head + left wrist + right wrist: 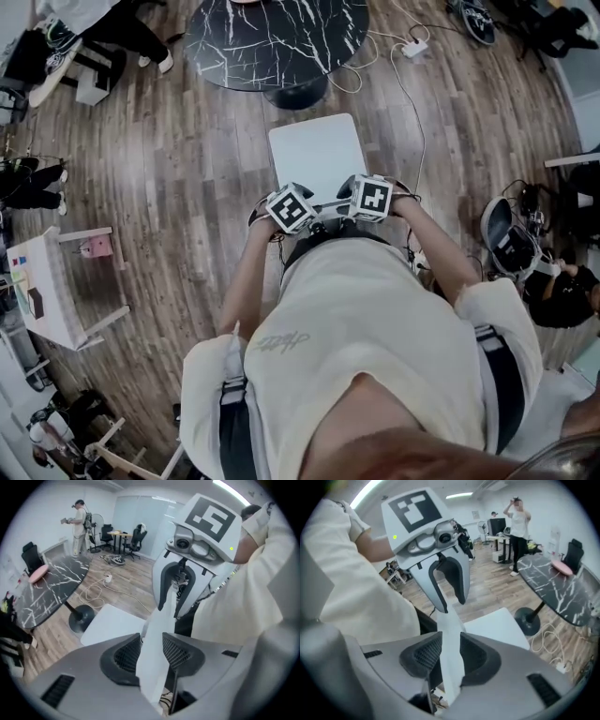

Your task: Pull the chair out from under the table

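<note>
Between parted jaws of left hand-held gripper (151, 651) and right hand-held gripper (449, 654): chair backrest edge (156, 623), unclamped.

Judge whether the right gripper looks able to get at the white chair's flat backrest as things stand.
Probably yes: the white chair's flat backrest lies between the jaws of the right gripper, with nothing blocking. The left gripper sits further along the same top edge.

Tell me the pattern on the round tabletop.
The tabletop is black with white marble-like veins, clearest in the head view.
</note>
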The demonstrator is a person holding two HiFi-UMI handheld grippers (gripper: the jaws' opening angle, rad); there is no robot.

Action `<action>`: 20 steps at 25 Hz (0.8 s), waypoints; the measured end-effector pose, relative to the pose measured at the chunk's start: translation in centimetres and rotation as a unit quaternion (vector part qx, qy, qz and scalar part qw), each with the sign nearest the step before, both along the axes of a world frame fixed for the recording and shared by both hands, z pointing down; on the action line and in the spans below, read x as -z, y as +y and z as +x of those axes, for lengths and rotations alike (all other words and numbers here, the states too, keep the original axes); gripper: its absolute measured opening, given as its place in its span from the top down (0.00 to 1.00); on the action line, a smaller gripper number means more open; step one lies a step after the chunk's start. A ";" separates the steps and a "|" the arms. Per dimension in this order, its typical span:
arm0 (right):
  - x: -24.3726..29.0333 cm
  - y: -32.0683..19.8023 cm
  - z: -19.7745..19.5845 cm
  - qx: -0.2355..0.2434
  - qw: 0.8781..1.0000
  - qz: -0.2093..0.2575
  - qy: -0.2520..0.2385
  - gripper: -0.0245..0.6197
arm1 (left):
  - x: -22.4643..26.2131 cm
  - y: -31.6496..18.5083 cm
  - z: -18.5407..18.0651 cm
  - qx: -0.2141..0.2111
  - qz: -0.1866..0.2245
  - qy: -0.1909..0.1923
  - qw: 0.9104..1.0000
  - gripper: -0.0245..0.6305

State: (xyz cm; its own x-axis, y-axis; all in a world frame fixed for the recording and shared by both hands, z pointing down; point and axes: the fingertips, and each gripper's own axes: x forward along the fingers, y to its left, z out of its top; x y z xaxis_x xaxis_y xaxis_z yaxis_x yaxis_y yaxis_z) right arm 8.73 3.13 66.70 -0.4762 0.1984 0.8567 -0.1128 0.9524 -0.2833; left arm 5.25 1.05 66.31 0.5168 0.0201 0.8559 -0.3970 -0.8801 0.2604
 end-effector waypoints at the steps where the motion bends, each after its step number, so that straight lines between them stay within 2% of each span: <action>1: 1.3 -1.6 -0.4 -0.023 0.999 0.018 -0.016 0.78 | 1.4 -1.5 0.1 0.023 0.023 0.013 0.999 0.71; 3: 4.0 -5.0 -0.8 -0.079 0.994 0.064 -0.048 0.85 | 4.3 -4.9 0.0 0.079 0.073 0.042 0.993 0.74; 4: 5.5 -6.8 -0.9 -0.108 0.988 0.089 -0.064 0.88 | 6.0 -6.4 0.0 0.112 0.094 0.063 0.987 0.78; 6: 8.7 -9.8 -0.9 -0.161 0.973 0.136 -0.096 0.95 | 9.4 -9.0 -0.2 0.177 0.131 0.110 0.969 0.85; 8: 11.7 -12.1 -0.7 -0.203 0.956 0.171 -0.129 0.95 | 12.6 -11.1 -0.6 0.222 0.165 0.149 0.949 0.89; 10: 14.6 -13.8 -0.5 -0.233 0.939 0.197 -0.161 0.95 | 15.4 -12.6 -1.1 0.245 0.199 0.171 0.933 0.92; 14: 20.4 -15.7 -0.3 -0.273 0.908 0.237 -0.213 0.95 | 20.5 -14.5 -2.2 0.274 0.250 0.199 0.907 0.94; 20: 27.6 -17.2 -0.5 -0.287 0.869 0.287 -0.284 0.95 | 27.5 -16.7 -3.2 0.295 0.301 0.261 0.868 0.94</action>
State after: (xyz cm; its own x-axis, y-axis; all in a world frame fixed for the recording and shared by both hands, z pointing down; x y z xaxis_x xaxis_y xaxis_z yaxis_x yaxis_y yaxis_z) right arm 8.21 -14.06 39.06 -0.7340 -0.5935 0.3302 -0.6127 0.7884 0.0548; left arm 2.06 -15.60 38.80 0.6056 -0.7501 0.2657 -0.7915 -0.6024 0.1034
